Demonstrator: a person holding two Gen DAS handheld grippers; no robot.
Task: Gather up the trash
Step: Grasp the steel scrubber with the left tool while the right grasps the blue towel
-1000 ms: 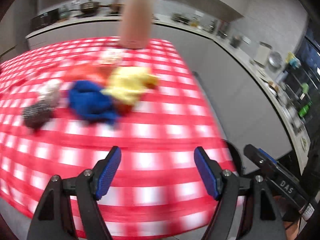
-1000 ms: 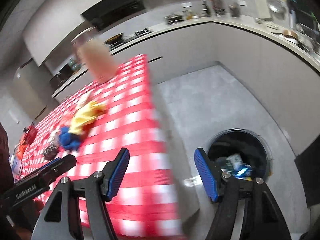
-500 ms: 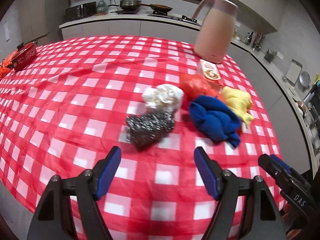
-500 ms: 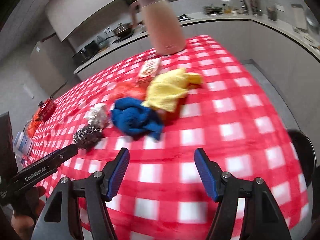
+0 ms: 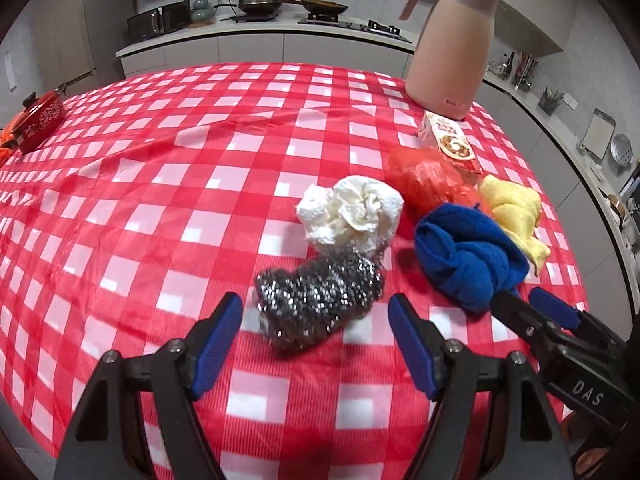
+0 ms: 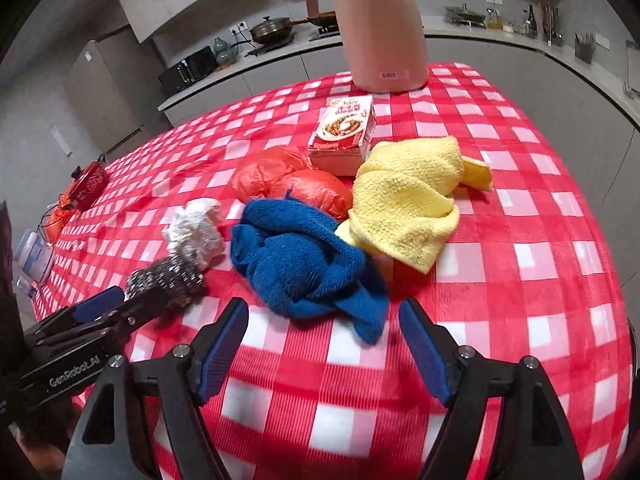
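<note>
Your left gripper [image 5: 314, 344] is spread wide and empty, the scourer [image 5: 318, 294] just ahead at 12 o'clock. Your right gripper [image 6: 323, 344] gapes too (nothing in it), the blue cloth [image 6: 302, 260] right before it. Beyond lie the tissue [image 5: 352, 212] at 12, the red bag [image 6: 292, 182] at 11, the yellow cloth [image 6: 408, 200] at 1, then carton [image 6: 346, 134] and jug [image 6: 378, 24], all on the checked table [image 5: 140, 208].

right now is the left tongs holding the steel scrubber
No, the left tongs are open, with the steel scrubber lying on the tablecloth just ahead of the tips.
</note>
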